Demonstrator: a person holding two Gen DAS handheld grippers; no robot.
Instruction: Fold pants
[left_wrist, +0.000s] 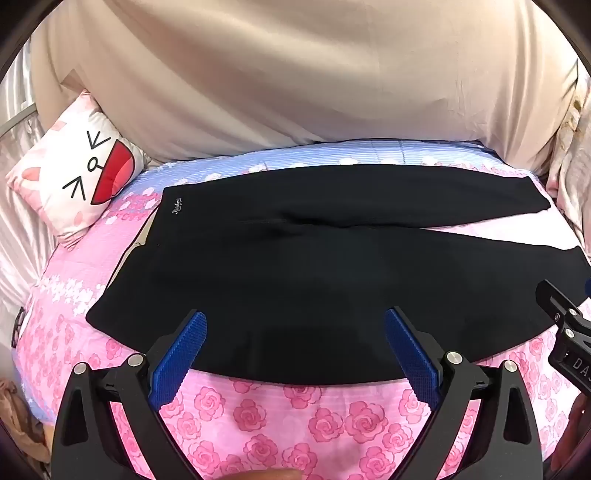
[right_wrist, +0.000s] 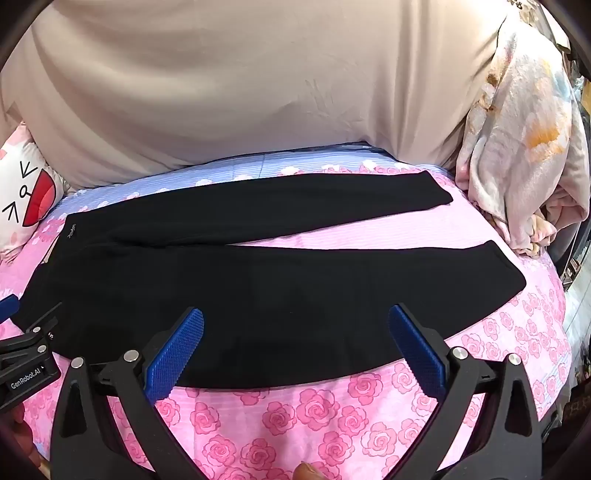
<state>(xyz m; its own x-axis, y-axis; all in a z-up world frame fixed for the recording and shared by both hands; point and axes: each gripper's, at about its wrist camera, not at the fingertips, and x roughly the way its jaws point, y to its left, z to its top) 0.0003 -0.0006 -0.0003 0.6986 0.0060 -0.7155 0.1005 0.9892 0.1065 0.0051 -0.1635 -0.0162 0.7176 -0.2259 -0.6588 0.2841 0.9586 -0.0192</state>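
Pants (left_wrist: 314, 266) lie flat on the bed's pink rose sheet (left_wrist: 258, 417), black, unfolded. Waistband at the left near the cartoon pillow (left_wrist: 81, 166), small white logo by that edge; both legs run right and split into a narrow V, cuffs apart. Left gripper (left_wrist: 295, 325) hovers over the near edge, jaws wide, holding nothing. Right gripper (right_wrist: 295, 323) same: wide apart, empty, above the near leg.

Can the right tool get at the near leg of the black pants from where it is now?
Probably yes. The right tool is open, just over the near edge of the black pants, and nothing lies between them on the pink bedspread.
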